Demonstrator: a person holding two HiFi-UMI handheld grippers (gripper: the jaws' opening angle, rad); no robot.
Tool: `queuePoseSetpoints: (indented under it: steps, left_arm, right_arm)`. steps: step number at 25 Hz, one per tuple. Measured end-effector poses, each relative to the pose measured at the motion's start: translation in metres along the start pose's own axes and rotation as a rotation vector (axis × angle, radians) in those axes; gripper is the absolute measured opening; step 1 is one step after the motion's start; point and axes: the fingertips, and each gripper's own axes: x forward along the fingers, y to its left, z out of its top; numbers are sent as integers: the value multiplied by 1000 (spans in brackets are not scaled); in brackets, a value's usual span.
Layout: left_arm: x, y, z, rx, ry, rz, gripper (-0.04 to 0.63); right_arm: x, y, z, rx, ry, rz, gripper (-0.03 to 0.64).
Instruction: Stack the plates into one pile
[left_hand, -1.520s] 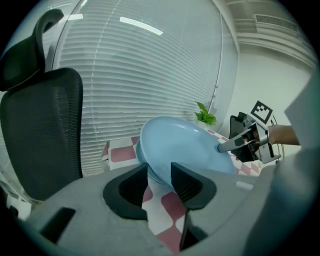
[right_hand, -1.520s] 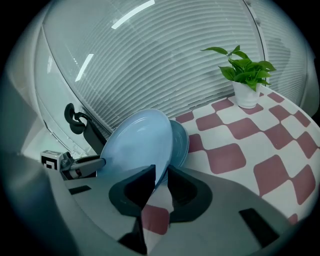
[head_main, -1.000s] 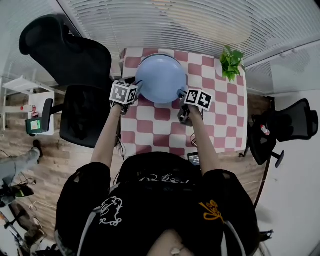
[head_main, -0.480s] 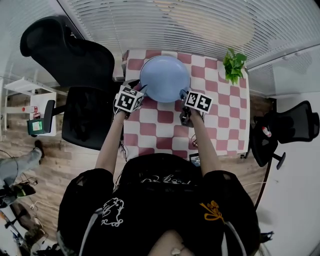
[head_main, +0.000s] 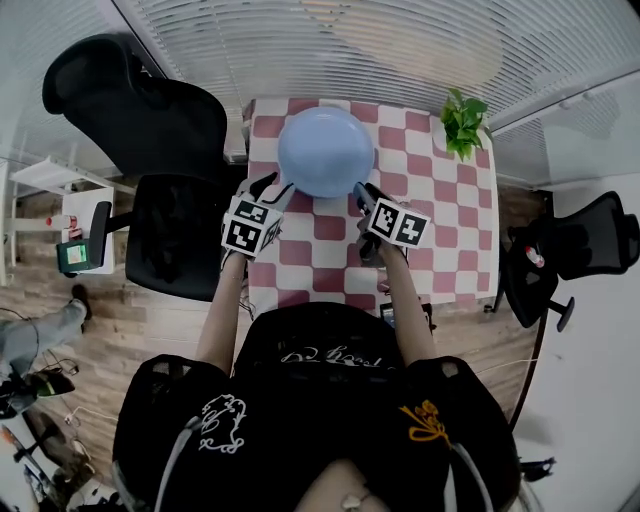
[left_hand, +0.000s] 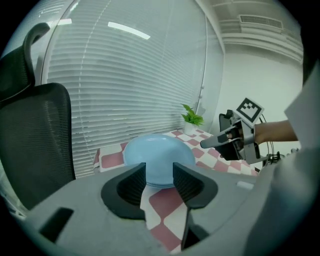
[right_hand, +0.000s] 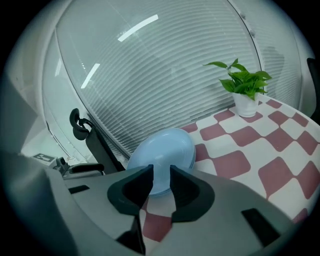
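I am taking the pile of pale blue plates (head_main: 325, 150) as my marker. It is resting on the checked table (head_main: 440, 225), with the plates nested one on another.

Furthest left of the pile, a black office chair (head_main: 150, 130) is standing off the table's edge.

Just at the pile's near-left rim I am holding the left gripper (head_main: 270, 188). Its jaws have just been opening and are standing apart. Nothing is sitting between them, and in the left gripper view the pile is showing beyond the gap, untouched.

At the pile's near-right rim I am holding the right gripper (head_main: 362, 192). Its jaws have also just been opening, with a gap between the pads and nothing in it. The right gripper view is showing the pile ahead of the tips, and from the left gripper view I am seeing those tips clear of the rim.

Right of the pile, at the same far side of the table, a small potted plant (head_main: 462, 122) is standing in a white pot. Well to the right of the pile, off the table, a second black chair (head_main: 570, 250) is sitting.
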Motion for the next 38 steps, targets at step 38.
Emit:
queuePoseSetpoints:
  steps: [38]
  left_arm:
    - [-131, -327, 1, 41, -276, -66, 167]
  right_arm:
    - [-275, 14, -125, -311, -130, 223, 51]
